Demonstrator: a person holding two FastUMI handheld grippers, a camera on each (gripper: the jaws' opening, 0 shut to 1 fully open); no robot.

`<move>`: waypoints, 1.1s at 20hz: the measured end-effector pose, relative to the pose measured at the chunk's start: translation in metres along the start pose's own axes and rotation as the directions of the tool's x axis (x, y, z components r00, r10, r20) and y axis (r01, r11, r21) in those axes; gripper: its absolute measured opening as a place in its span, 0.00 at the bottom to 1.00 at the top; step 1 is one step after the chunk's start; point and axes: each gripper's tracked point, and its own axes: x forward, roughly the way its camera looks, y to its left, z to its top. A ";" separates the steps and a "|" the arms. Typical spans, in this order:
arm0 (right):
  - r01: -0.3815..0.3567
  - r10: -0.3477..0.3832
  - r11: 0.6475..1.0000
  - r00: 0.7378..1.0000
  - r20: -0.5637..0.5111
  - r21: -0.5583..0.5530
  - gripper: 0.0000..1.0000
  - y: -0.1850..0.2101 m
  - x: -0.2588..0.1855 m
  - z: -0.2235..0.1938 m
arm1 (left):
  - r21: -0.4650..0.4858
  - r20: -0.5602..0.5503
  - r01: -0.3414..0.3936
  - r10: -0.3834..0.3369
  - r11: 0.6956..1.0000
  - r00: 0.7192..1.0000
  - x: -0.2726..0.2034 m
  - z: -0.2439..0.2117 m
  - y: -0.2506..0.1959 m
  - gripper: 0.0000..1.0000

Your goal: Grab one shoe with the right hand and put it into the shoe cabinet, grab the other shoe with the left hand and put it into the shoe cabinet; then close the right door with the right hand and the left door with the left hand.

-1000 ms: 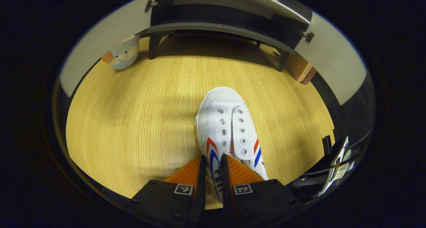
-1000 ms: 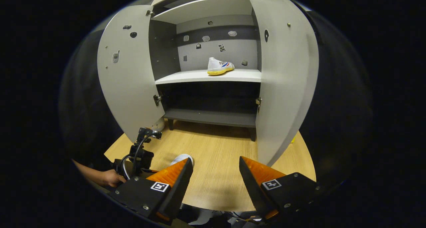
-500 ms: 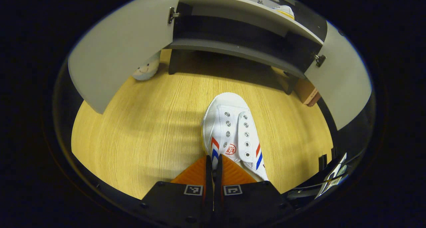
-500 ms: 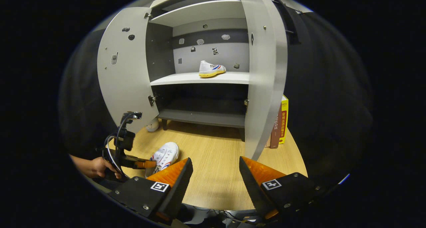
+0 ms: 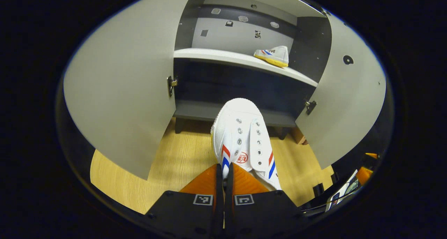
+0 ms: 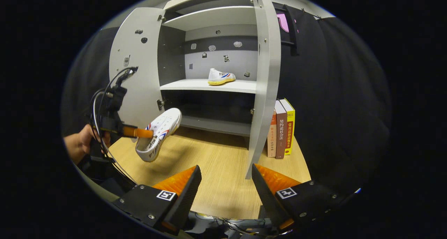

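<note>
My left gripper (image 5: 224,169) is clamped on the side wall of the white shoe (image 5: 242,141), both fingers pressed together on the canvas near the red and blue stripes. In the right gripper view I see that same gripper (image 6: 148,133) with a hand (image 6: 81,143) behind it, holding the shoe (image 6: 159,132) in the air above the wooden tabletop (image 6: 216,176), toe tilted up toward the shoe cabinet (image 6: 209,57). There is dark lettering along the shoe's side, too small and skewed for me to read. A red round logo sits on the tongue in the left gripper view; I cannot make out its text.

My right gripper (image 6: 226,183) has its fingers spread well apart with nothing between them, hovering over the near edge of the tabletop.

Farther out, the other shoe (image 6: 220,76) lies on the cabinet's middle shelf (image 6: 195,86), toward the right side, with blue letters on its side that I can read only partly as "FEI". Both doors stand wide: the left door (image 6: 138,75) and the right door (image 6: 267,82). Small stickers dot the back panel and the left door.

Three books (image 6: 282,129) stand upright just beside the right door, spines bearing Chinese characters; the yellow one shows "2022" at the top.
</note>
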 end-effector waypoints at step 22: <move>0.186 -0.207 0.967 0.972 0.114 0.171 0.92 -0.088 -0.065 0.042 | 0.085 0.210 0.015 -0.033 0.996 0.977 0.001 0.006 -0.001 0.08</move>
